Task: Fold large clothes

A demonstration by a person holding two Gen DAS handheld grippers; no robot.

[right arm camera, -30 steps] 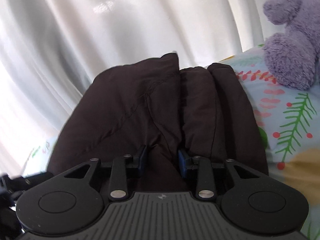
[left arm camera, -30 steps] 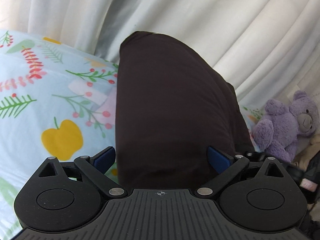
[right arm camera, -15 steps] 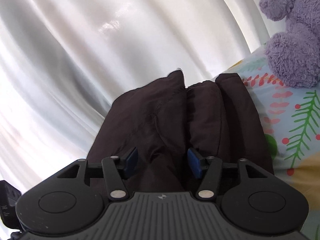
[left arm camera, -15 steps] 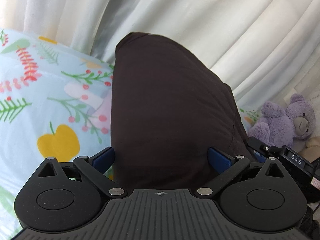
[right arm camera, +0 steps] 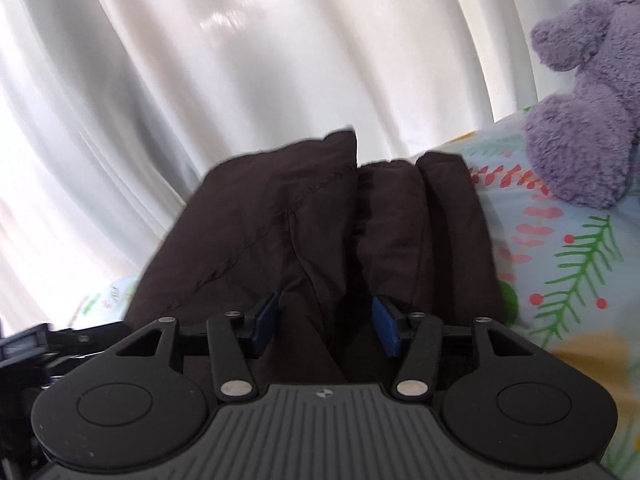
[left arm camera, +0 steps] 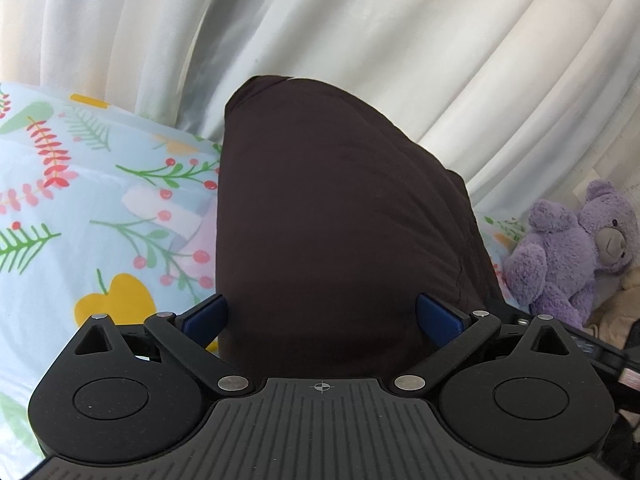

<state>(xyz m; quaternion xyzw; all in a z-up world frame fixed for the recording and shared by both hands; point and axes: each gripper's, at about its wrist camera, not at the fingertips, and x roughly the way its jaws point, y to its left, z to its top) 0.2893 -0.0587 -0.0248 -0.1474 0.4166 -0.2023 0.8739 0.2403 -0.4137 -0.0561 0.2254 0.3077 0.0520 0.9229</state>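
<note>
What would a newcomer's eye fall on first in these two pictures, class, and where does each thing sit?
First, the dark brown garment, folded into a thick bundle, fills the middle of both views and lies on the flowery bedsheet. Next, the purple teddy bear sits at the right edge on that sheet. Behind everything hangs a white curtain.

We are holding the right gripper [right arm camera: 324, 320] at six o'clock, its jaws having just been opening, blue pads clear of the folded dark garment [right arm camera: 320, 224] lying between them. A purple plush toy [right arm camera: 588, 120] is sitting at two o'clock on the floral bedsheet [right arm camera: 568, 264]; white curtains [right arm camera: 240, 60] are hanging at twelve.
</note>
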